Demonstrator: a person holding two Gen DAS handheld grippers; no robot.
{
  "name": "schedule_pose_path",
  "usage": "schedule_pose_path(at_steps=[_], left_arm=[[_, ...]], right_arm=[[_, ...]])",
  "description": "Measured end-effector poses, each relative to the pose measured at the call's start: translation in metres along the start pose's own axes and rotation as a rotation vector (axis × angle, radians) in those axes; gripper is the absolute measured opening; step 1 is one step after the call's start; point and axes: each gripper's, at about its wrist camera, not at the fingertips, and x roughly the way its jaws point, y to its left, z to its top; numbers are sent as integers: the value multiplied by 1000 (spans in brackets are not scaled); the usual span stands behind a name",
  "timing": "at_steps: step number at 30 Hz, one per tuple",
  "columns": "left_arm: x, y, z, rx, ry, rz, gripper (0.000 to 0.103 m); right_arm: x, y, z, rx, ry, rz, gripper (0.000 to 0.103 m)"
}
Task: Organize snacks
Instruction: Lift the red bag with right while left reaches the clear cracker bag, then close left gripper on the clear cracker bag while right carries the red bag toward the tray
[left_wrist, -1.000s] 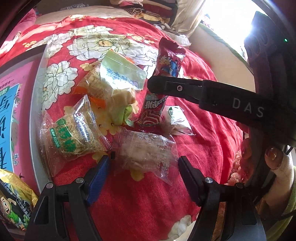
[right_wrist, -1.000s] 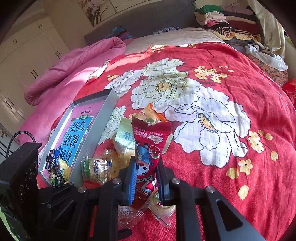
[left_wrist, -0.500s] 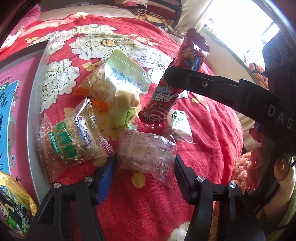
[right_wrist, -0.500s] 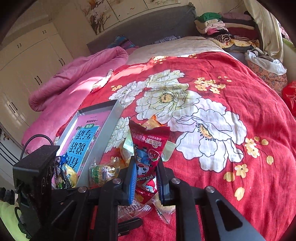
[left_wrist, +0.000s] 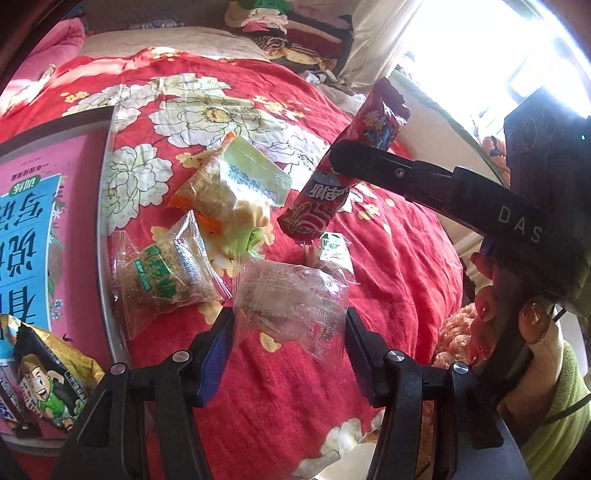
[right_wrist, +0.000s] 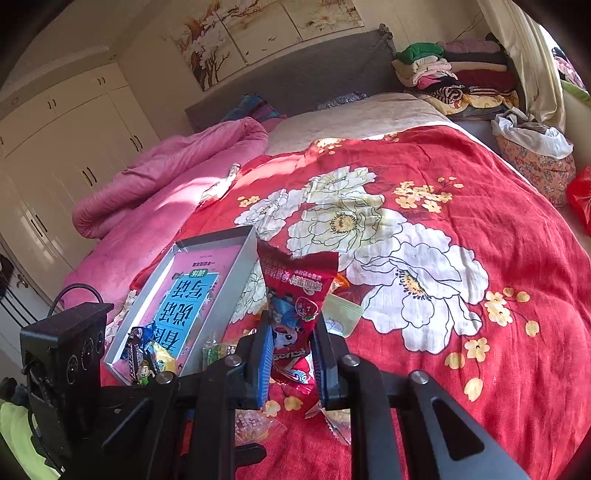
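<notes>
We have the right claw (right_wrist: 290, 354) pinching the red snack packet (right_wrist: 295, 295) at its lower half, lifted clear of the bed (right_wrist: 480, 221); the left claw (left_wrist: 290, 328) stands spread around the clear-wrapped snack (left_wrist: 291, 299), its fingers just beside the wrapper, whether touching we cannot tell. We judge the risks thus: the slick, tall red packet may swing or slide out on its way to the grey tray (right_wrist: 236, 266); the left claw may catch only loose film and drop the clear snack. The left view shows the remaining pile, including the green-labelled pack (left_wrist: 166, 273); the right view alone shows the tray's full outline.
</notes>
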Motion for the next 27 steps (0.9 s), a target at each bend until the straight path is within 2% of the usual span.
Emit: schedule_pose_path(at_steps=[8, 27], left_arm=[[-32, 9, -1, -8, -69, 49, 59], [-93, 37, -4, -77, -178, 104, 60]], right_arm=[[-11, 15, -1, -41, -37, 11, 20], [-19, 48, -6, -82, -67, 39, 20]])
